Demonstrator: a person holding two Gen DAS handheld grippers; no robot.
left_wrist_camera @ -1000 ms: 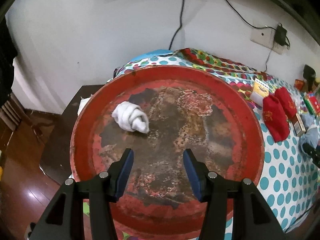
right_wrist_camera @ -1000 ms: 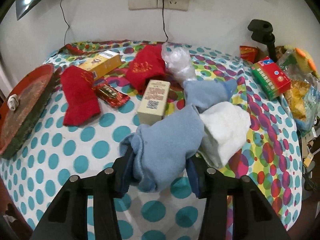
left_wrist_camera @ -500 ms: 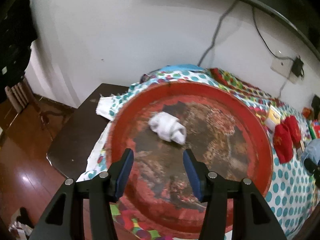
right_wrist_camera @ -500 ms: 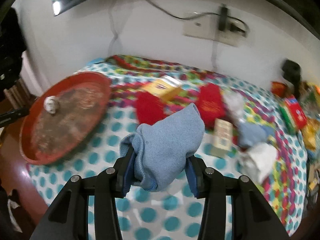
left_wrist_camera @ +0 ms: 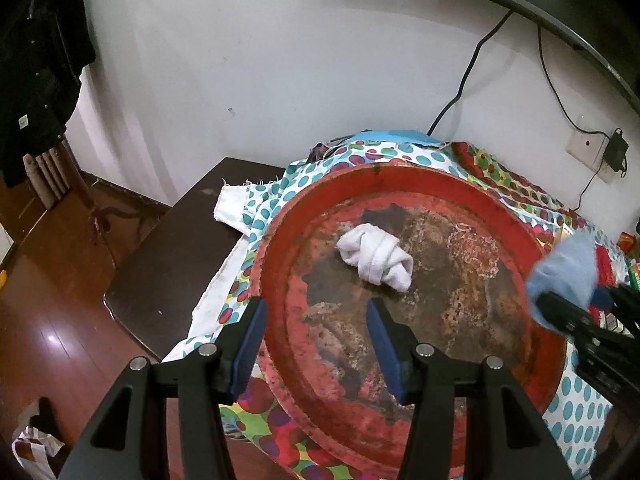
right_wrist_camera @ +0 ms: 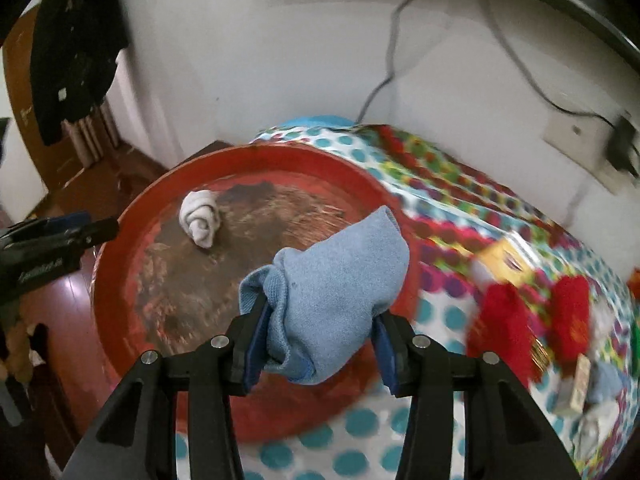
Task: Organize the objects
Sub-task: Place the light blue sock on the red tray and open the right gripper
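Observation:
A worn round red tray [left_wrist_camera: 400,176] [right_wrist_camera: 132,240] lies on the polka-dot cloth. A rolled white sock [left_wrist_camera: 376,260] [right_wrist_camera: 200,218] rests on its far left part. My left gripper [left_wrist_camera: 316,312] [right_wrist_camera: 92,230] hovers open over the tray's near-left rim, with nothing between its fingers. My right gripper [right_wrist_camera: 320,320] [left_wrist_camera: 576,300] is shut on a light blue sock [right_wrist_camera: 332,296] [left_wrist_camera: 564,268]. It holds the sock in the air over the tray's right side.
Two red socks [right_wrist_camera: 504,332] and a yellow box [right_wrist_camera: 500,260] lie on the cloth [left_wrist_camera: 576,408] right of the tray, blurred. A dark side table [left_wrist_camera: 168,256] and wooden floor are on the left. A black garment [left_wrist_camera: 36,60] hangs at far left. A wall socket [left_wrist_camera: 588,148] has cables.
My right gripper has carried the blue sock leftward from the pile of clothes to above the tray. My left gripper has drawn back toward the tray's near-left rim, still open.

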